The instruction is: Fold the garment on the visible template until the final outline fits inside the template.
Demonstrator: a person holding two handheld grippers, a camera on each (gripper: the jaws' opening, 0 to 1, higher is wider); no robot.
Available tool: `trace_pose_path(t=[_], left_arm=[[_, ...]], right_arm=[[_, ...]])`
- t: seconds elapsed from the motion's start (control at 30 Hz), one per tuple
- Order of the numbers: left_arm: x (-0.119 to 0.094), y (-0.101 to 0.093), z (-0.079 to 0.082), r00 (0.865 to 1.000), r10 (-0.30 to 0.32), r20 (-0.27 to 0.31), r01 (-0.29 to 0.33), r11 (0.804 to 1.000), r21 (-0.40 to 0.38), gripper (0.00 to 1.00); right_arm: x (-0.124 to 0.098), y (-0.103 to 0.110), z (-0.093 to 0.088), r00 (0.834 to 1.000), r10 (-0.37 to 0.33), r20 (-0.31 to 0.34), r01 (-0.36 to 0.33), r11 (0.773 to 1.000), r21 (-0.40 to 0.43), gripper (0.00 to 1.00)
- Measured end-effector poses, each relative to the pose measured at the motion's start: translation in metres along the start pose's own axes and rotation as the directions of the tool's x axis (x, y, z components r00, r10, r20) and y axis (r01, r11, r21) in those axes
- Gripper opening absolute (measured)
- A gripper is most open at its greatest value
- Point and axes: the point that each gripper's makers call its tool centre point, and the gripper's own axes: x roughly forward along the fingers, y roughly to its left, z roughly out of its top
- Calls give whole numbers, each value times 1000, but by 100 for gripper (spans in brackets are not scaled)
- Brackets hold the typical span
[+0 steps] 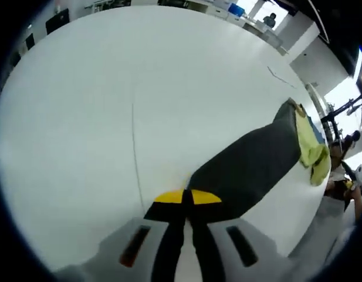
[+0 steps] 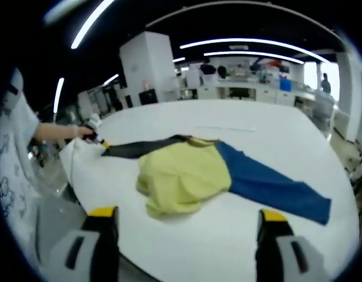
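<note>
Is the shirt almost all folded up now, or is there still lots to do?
Still lots. Nothing looks folded yet: the shirt lies bunched on the table, its blue sleeve stretched out. Right now the left tongs pinch the dark sleeve. The right tongs wait open. All the folding is left.

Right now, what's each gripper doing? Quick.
Left gripper: shut on the garment's dark sleeve.
Right gripper: open, holding nothing, short of the garment.

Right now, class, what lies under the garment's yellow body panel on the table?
The yellow panel lies bunched on the white table. The blue sleeve and the dark sleeve emerge from under its edges. Anything directly beneath it, including any template lines, is covered.
</note>
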Motion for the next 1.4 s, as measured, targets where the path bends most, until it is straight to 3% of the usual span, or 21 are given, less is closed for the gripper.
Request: trace_pose_path(t=[0.17,0.63,0.73,0.83,0.93,1.1,1.23,1.27,1.4], left_arm=[[-5,-5,-10,1000,-2,-27,2,1000,7,0],[-10,-3,-8,999,-3,46,4,1000,-1,1],[-13,0,-4,996,21,83,-23,999,28,9],[-16,-4,-3,995,5,100,-8,1000,26,20],[-21,-12,2,991,-6,136,-3,998,69,26],[-24,-23,7,982,-36,186,17,995,103,50],[-31,-48,10,963,-102,248,60,984,170,69],[-32,-55,7,965,-104,240,65,984,166,73],[-35,-82,7,954,-159,256,102,970,222,81]], right_arm=[[-2,3,-2,1000,5,-1,-5,1000,-3,99],[-8,0,-6,1000,-3,16,2,1000,8,98],[-8,0,-8,1000,-1,15,1,1000,12,99],[-8,2,-8,1000,1,19,-2,1000,14,99],[-7,2,-8,1000,4,20,-4,1000,23,99],[-3,3,-17,1000,3,3,-3,999,33,99],[-2,5,-21,1000,5,-7,-5,1000,30,99],[-1,7,-21,1000,7,-5,-7,999,32,99],[2,10,-23,1000,12,-6,-11,999,31,99]])
